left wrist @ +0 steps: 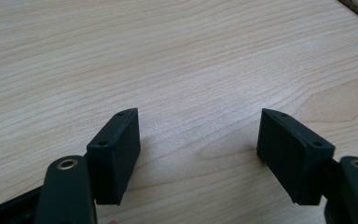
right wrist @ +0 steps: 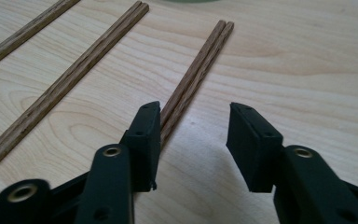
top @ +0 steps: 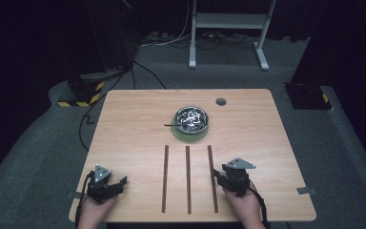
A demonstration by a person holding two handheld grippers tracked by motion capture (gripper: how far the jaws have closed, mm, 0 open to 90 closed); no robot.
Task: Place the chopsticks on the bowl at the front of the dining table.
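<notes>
While your right tongs (right wrist: pixel 193 140) stand parted, unloaded, their eleven-o'clock jaw may nudge the right-hand brown wooden chopstick pair (right wrist: pixel 193 77); left tongs (left wrist: pixel 198 154) released.

no readable text, labels or numbers anywhere

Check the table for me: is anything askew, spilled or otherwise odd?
Nothing stands out. Three brown wooden chopstick pairs lie straight and parallel; the round metal bowl sits upright on its green mat, a dark utensil handle poking out leftward. No spills.

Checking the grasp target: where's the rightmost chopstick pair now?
High view: rightmost pair lies right of the middle pair, just left of the right hand-held gripper.
</notes>
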